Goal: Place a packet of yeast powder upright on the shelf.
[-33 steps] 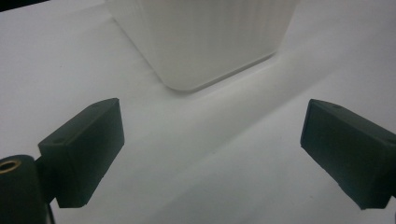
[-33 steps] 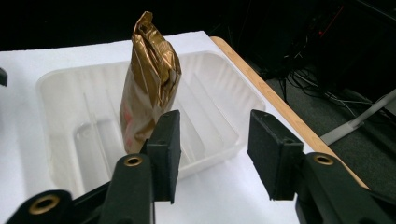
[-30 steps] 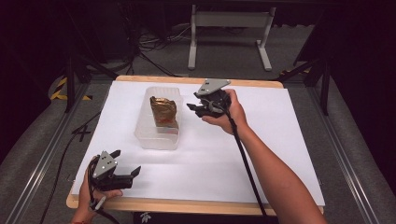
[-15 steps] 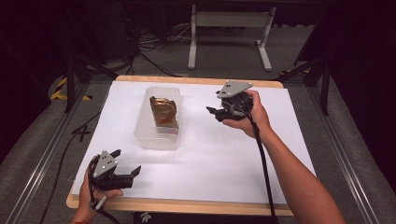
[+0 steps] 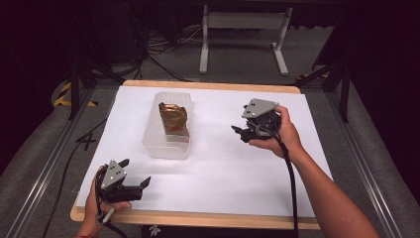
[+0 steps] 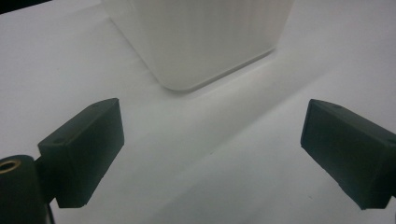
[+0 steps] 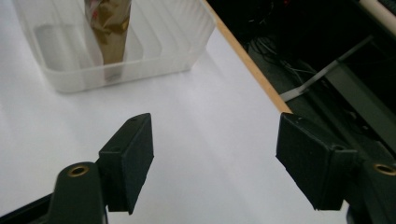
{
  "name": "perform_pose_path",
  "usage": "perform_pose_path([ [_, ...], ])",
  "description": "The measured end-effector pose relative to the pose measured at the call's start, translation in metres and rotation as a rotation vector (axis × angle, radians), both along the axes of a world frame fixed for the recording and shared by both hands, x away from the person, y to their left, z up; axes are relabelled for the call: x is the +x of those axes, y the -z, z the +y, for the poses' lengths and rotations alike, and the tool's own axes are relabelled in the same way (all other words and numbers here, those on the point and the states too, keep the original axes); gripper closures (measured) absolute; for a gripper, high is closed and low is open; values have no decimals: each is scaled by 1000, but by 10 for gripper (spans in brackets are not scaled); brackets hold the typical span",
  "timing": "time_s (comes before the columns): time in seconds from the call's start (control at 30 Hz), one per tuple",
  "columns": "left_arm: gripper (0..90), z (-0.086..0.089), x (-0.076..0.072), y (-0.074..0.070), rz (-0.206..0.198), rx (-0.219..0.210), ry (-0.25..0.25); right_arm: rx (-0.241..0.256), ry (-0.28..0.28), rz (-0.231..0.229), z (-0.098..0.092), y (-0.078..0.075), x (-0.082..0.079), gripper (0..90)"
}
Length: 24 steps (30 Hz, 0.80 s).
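A clear plastic bin (image 5: 167, 144) stands on the white table top, left of centre. Inside it a gold foil packet (image 5: 173, 117) stands upright; the right gripper view shows the bin (image 7: 154, 56) and packet (image 7: 108, 28) ahead at upper left. My right gripper (image 5: 239, 132) is held above the table to the right of the bin, open and empty, its jaws wide apart. My left gripper (image 5: 134, 177) rests near the front left corner, open and empty, pointing at the ribbed wall of the bin (image 6: 205, 42).
The white table top (image 5: 223, 168) has a wooden edge (image 5: 198, 218) along the front and back. Beyond the far edge stand a metal frame (image 5: 242, 29) and cables on the floor. Black cables trail from both grippers.
My right gripper has moved right and toward the front, away from the bin, empty. The left gripper has stayed in place.
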State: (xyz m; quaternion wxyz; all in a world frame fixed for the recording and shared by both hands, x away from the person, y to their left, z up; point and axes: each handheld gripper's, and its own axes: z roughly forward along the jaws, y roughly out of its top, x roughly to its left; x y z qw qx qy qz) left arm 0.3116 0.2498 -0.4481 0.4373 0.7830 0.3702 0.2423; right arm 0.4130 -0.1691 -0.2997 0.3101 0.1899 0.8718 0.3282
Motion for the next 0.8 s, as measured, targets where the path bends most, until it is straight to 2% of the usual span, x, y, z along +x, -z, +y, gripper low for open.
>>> perform_pose_path([
  [0.17,69,-1,0,1,2,10,7,-10,3,18,-10,7,-6,251],
  [0.2,68,-1,-1,0,1,1,4,-30,23,-6,-16,10,-9,224],
  [0.3,69,-1,0,0,4,4,6,-51,50,-16,-22,15,-10,202],
  [0.43,69,-2,0,-1,4,-9,7,-68,85,-15,-34,23,-14,166],
  [0.47,69,-2,0,-1,6,-11,7,-82,96,-1,-40,27,-17,155],
  [0.57,69,-2,1,0,8,-9,4,-98,118,-11,-45,31,-20,153],
  [0.63,69,0,1,0,11,-23,-4,-113,141,5,-54,38,-25,143],
  [0.67,69,1,2,0,12,-27,0,-116,154,-2,-57,41,-26,137],
  [0.77,69,2,4,1,19,-24,-5,-80,156,27,-67,48,-30,120],
  [0.8,69,2,4,1,19,-30,-8,-74,164,21,-70,50,-32,118],
])
